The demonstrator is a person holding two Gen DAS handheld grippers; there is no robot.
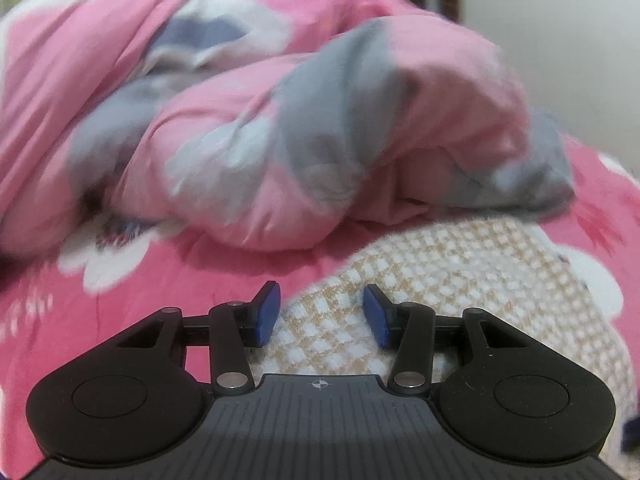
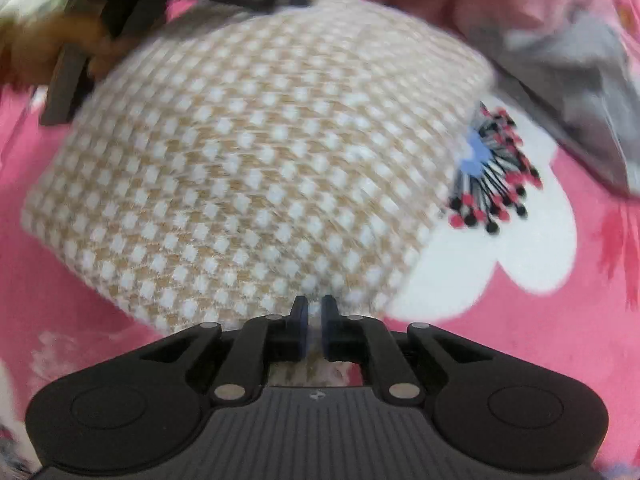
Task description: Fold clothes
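Observation:
A beige and white checked knit garment (image 2: 256,168) lies folded on a pink flowered bedsheet (image 2: 540,352). My right gripper (image 2: 315,312) is shut on the garment's near edge, its blue pads (image 2: 304,320) pinching the cloth. My left gripper (image 1: 322,312) is open, its blue pads (image 1: 269,312) apart just above the garment (image 1: 460,280) near its left edge, holding nothing. The left gripper also shows blurred in the right wrist view (image 2: 120,20), at the garment's far left corner, held by a hand.
A bunched pink, grey and white quilt (image 1: 300,120) is heaped on the bed just beyond the garment; it also shows in the right wrist view (image 2: 560,40). A pale wall (image 1: 560,40) stands behind the bed. A large white flower print (image 2: 520,248) lies right of the garment.

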